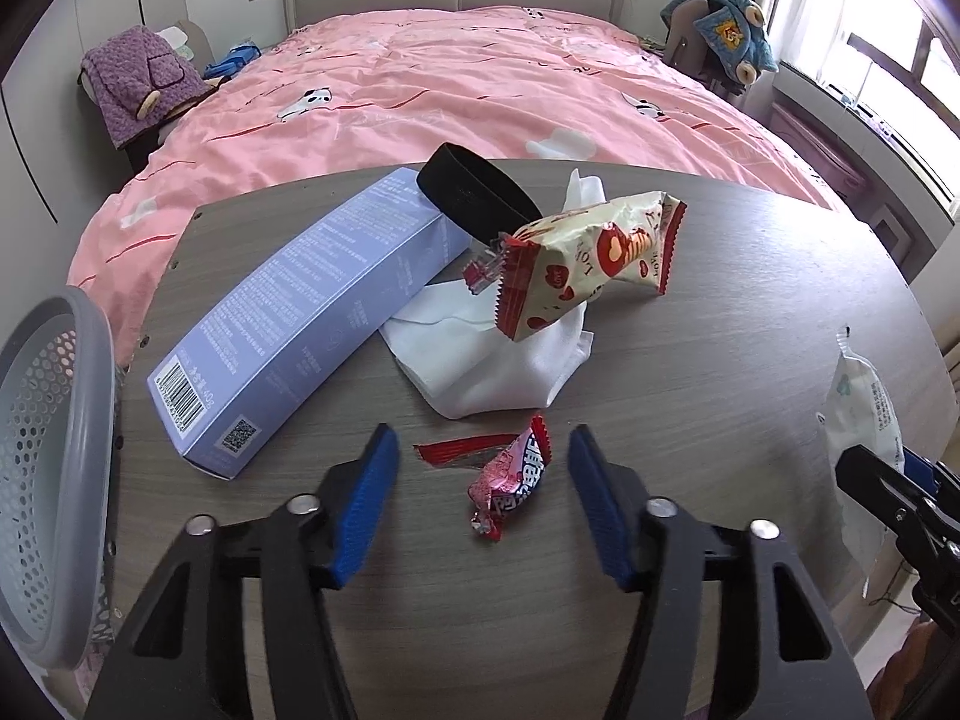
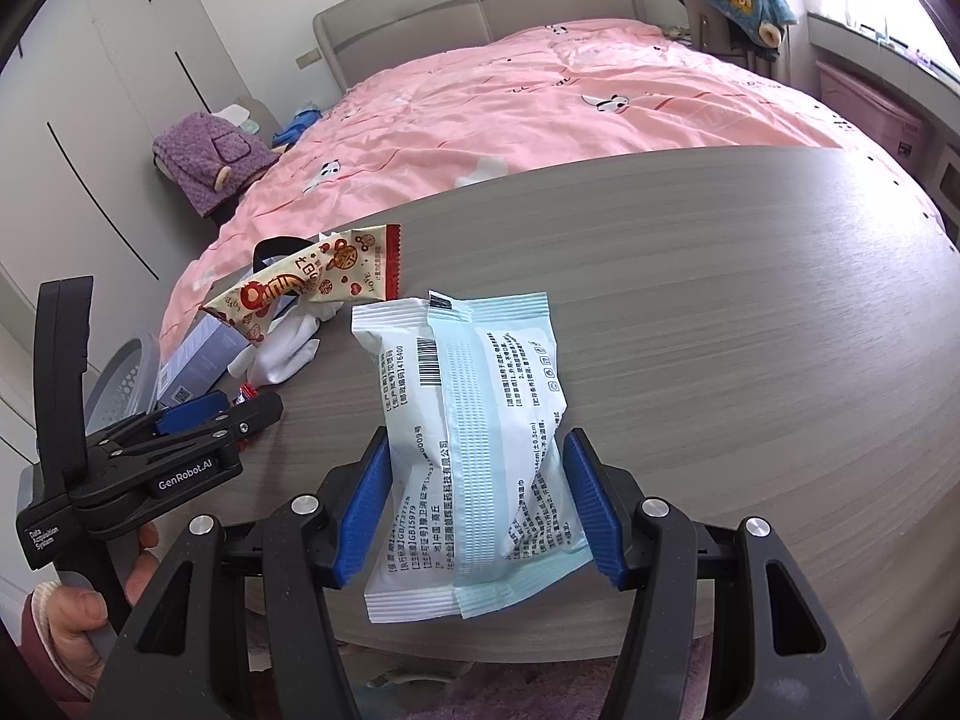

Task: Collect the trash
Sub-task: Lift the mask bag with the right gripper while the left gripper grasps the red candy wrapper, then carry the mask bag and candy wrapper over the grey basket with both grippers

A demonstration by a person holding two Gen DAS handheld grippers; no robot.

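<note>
Counter (image 1: 690,360) of grey wood carries everything, the lilac box (image 1: 306,324) lying at ten o'clock of my left claw (image 1: 483,474). My right claw (image 2: 477,480) is clenched on the white-and-blue packet (image 2: 474,438), pads pressing both its sides. At twelve o'clock sits the heart-print snack bag (image 1: 594,264). My left claw stands released around the small pink wrapper (image 1: 513,474), neither pad touching it.

On the worktop (image 1: 690,360): candy wrapper (image 1: 513,483) nearest, between the left tongs (image 1: 483,456); tissue (image 1: 498,360) behind it, snack packet (image 1: 594,258) atop; box (image 1: 312,324) left, basket (image 1: 54,450) at left edge, bed (image 1: 450,90) beyond.
</note>
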